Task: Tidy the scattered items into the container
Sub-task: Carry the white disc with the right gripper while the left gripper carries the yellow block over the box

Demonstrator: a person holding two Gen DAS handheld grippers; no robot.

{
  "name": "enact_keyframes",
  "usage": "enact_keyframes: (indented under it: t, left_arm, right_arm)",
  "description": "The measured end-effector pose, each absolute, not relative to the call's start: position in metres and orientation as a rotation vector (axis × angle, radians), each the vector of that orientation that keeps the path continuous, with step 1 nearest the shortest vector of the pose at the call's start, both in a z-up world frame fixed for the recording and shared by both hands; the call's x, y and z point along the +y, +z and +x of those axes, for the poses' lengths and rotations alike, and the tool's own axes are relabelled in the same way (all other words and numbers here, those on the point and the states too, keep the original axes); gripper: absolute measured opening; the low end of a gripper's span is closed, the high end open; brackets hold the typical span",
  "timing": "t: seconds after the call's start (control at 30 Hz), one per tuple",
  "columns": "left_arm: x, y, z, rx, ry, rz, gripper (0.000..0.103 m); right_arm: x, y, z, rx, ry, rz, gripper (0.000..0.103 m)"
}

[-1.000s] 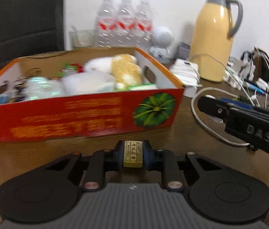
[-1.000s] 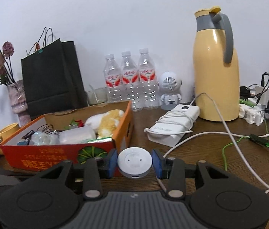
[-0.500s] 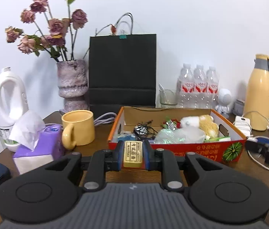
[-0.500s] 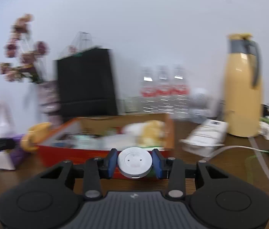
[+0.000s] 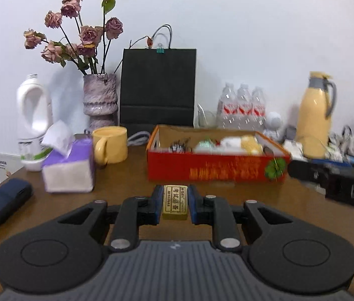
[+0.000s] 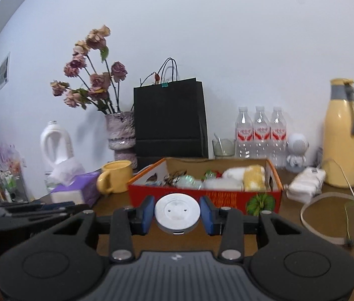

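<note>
Your left gripper [image 5: 175, 202] is clamped narrowly on a small gold box [image 5: 174, 202]; your right gripper [image 6: 177, 215] grips a white round disc [image 6: 177, 212]. The red cardboard box [image 5: 214, 166] sits on the table at twelve o'clock, just beyond both.

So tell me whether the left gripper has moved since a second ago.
Yes. The left gripper, shut on the gold block, has backed away from the red box, which filled its view and now looks smaller and farther.
</note>
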State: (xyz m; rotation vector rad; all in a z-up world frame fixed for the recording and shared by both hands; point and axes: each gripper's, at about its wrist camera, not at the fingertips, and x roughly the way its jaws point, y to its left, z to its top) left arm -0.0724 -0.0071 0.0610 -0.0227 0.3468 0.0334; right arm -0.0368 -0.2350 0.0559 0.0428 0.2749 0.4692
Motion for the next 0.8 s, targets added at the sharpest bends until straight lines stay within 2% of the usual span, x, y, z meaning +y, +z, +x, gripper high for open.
enact_keyframes:
  t: [0.2, 0.43, 0.6, 0.8]
  left_arm:
    - [-0.001, 0.055, -0.111, 0.337, 0.060, -0.037, 0.021]
    - [0.005, 0.065, -0.100, 0.299, 0.073, -0.034, 0.021]
    - [0.013, 0.089, -0.051, 0.243, 0.061, -0.046, 0.021]
    - [0.020, 0.152, 0.052, 0.209, -0.019, -0.074, 0.021]
  right_arm:
    - [-0.246, 0.043, -0.089, 0.231, 0.426, 0.045, 0.038]
    - [-0.249, 0.047, -0.096, 0.214, 0.433, 0.066, 0.038]
    - [-0.247, 0.062, -0.060, 0.210, 0.443, 0.085, 0.038]
    - [-0.236, 0.113, 0.029, 0.187, 0.443, 0.117, 0.038]
